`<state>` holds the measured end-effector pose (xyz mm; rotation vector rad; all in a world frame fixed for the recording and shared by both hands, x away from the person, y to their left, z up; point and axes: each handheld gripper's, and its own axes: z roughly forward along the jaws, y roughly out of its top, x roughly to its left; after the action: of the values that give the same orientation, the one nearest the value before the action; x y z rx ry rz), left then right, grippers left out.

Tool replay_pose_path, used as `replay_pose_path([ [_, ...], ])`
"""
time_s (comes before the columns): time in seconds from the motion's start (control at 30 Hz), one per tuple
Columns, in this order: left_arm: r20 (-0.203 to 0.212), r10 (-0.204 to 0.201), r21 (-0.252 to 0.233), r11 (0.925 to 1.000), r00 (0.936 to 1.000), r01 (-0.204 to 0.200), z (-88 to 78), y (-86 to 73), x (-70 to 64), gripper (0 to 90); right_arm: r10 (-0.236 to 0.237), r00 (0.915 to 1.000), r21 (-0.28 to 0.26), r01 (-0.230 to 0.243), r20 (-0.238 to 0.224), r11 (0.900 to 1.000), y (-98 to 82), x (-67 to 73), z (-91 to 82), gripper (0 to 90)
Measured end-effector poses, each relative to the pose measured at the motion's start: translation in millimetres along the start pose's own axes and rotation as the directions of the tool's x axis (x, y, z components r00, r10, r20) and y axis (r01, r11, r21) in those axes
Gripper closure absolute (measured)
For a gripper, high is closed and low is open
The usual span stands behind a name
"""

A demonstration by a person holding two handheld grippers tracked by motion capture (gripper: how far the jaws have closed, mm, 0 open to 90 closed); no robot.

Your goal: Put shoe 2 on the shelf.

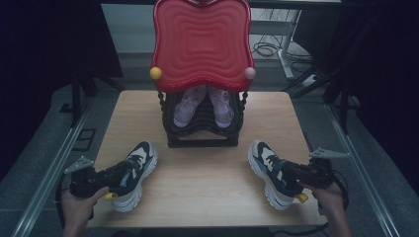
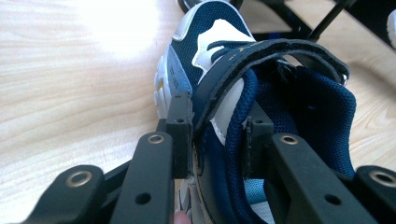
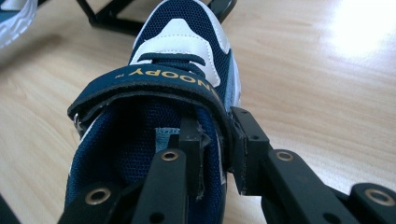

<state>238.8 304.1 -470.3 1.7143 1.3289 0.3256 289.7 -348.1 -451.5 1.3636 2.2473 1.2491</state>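
Gripping shoe collars: left tongs, right tongs

Wooden table: two sneakers, rack

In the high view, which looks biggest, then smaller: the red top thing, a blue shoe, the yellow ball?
1. The red wavy top, by far the biggest.
2. The left blue shoe; the right blue shoe looks about the same, so I won't rank them.
3. The yellow ball, smallest.
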Motion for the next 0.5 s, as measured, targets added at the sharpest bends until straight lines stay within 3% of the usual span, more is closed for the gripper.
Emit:
replay_pose_path([
  [0.17,0.013,-0.015,-0.046,0.9988,0.9998,0.016,-3.9,4.1,0.3,70.6,0.027,0.9996,-0.056,-0.027,0.003,0.998,-1.6,-2.4,0.3,76.0],
  [0.5,0.039,-0.028,-0.091,0.9954,0.9988,0.032,-6.7,8.9,1.5,70.7,0.072,0.9974,-0.14,-0.071,0.001,0.988,-4.9,-5.2,-0.7,76.0],
])
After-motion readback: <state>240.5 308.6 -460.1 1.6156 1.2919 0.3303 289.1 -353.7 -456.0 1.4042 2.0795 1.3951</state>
